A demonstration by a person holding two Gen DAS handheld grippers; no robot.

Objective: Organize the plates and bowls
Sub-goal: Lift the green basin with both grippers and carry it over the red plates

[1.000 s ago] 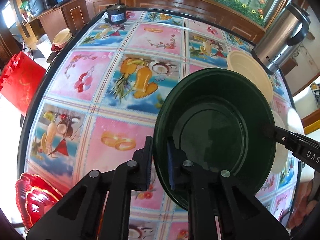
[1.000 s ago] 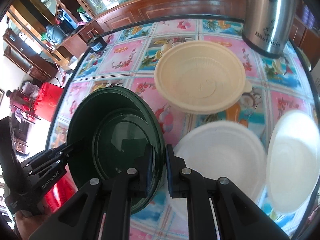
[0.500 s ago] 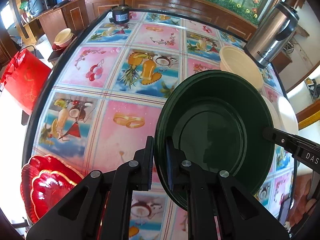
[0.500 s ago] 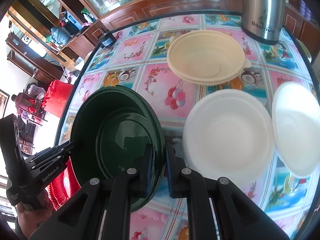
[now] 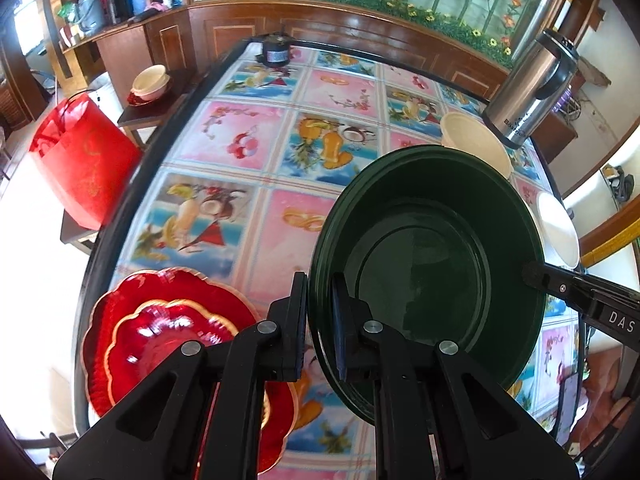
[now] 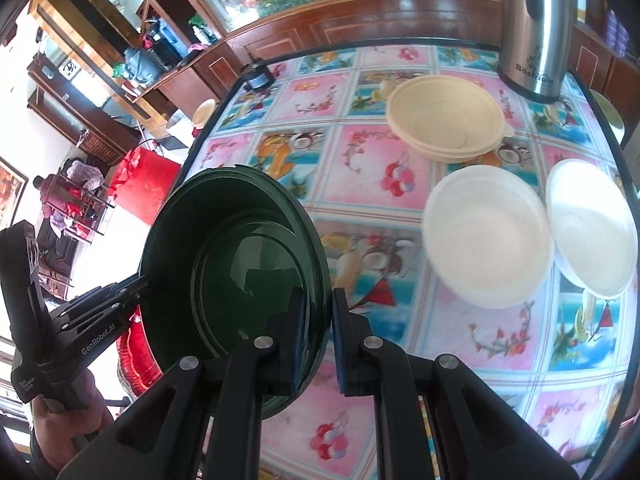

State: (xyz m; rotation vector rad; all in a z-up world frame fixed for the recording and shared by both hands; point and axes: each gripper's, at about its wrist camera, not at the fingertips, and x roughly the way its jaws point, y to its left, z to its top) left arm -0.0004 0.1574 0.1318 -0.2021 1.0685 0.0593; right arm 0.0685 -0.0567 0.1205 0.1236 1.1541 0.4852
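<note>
A dark green deep plate [image 5: 424, 280] hangs tilted above the table, held by both grippers at opposite sides. My left gripper [image 5: 320, 284] is shut on its left rim, and shows in the right wrist view as the left gripper [image 6: 140, 280]. My right gripper [image 6: 320, 296] is shut on the plate [image 6: 240, 264] at its right rim; its tip [image 5: 532, 276] reaches in from the right. Below the left gripper lie stacked red scalloped plates [image 5: 160, 340] at the table's near left corner. A cream bowl [image 6: 444, 120], a white bowl [image 6: 484, 236] and a white plate [image 6: 592, 224] rest on the right.
A steel thermos flask [image 6: 536, 28] stands at the far right of the table [image 5: 256, 152], which has a fruit-patterned cloth. A small dark device [image 5: 276, 50] sits at the far edge. Off the table's left are a red bag [image 5: 80, 168] and a side stand with a bowl [image 5: 150, 80].
Both grippers have lifted the green plate and carried it toward the table's near left end. The red plates have come further into view; the cream and white dishes lie farther off.
</note>
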